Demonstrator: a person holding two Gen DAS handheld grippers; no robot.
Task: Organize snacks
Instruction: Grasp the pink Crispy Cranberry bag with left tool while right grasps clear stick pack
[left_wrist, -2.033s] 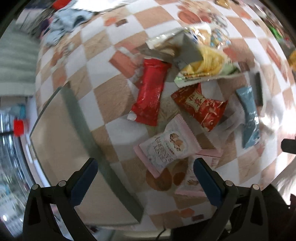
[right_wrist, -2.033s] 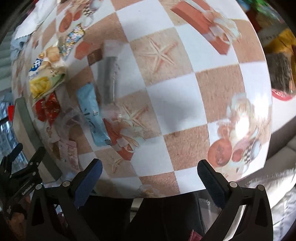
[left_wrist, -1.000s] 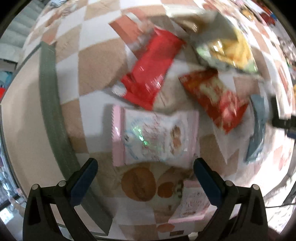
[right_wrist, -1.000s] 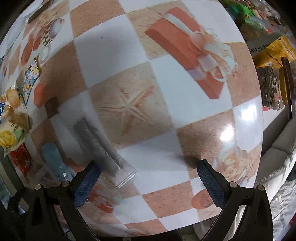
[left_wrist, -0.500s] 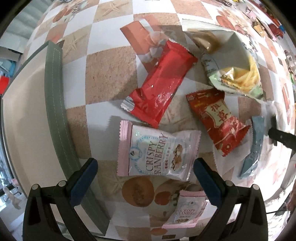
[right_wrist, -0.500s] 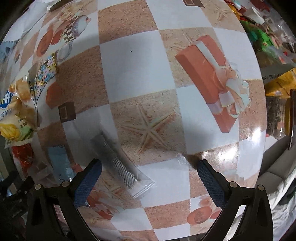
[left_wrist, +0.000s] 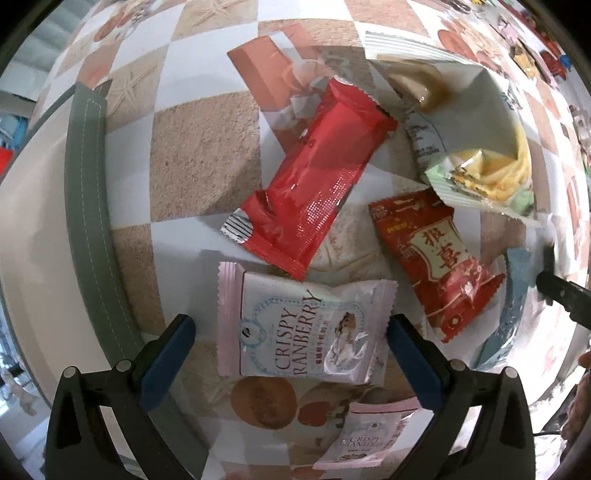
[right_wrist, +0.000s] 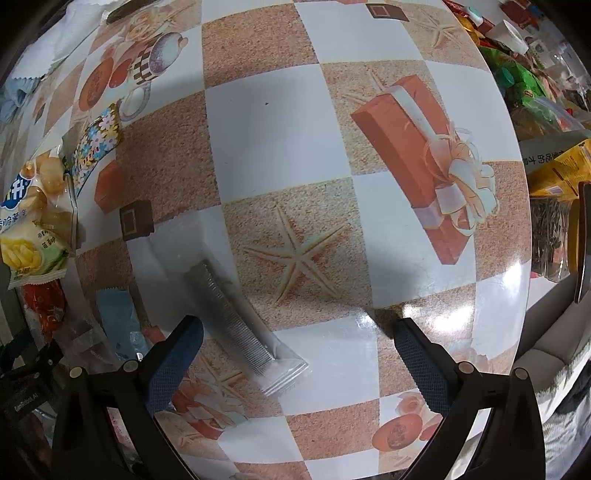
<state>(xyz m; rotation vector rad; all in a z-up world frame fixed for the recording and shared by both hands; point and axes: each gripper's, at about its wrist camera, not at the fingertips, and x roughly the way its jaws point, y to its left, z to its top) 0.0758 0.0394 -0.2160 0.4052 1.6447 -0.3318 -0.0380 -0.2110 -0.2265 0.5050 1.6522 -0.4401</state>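
Note:
My left gripper (left_wrist: 290, 326) is open just above a pink Crispy Cranberry packet (left_wrist: 303, 328), one finger on each side of it, not touching. Beyond it lie a long red packet (left_wrist: 314, 181), a red packet with gold characters (left_wrist: 439, 258), a chips bag (left_wrist: 476, 147) and a pale blue packet (left_wrist: 513, 306). A second pink packet (left_wrist: 365, 439) lies near the table edge. My right gripper (right_wrist: 295, 336) hangs open over the tablecloth, with a clear packet holding a grey strip (right_wrist: 240, 328) by its left finger. The chips bag (right_wrist: 29, 229) and blue packet (right_wrist: 118, 317) show at its left.
A beige tray with a grey-green rim (left_wrist: 88, 221) sits at the left of the snacks. The checkered tablecloth (right_wrist: 280, 140) spreads wide before the right gripper. More bags and a yellow pack (right_wrist: 554, 170) crowd the far right. The other gripper's tip (left_wrist: 561, 295) pokes in at right.
My left gripper has dropped closer to the pink cranberry packet, which now fills the space between its fingers. My right gripper swung from the table edge toward the clear packet.

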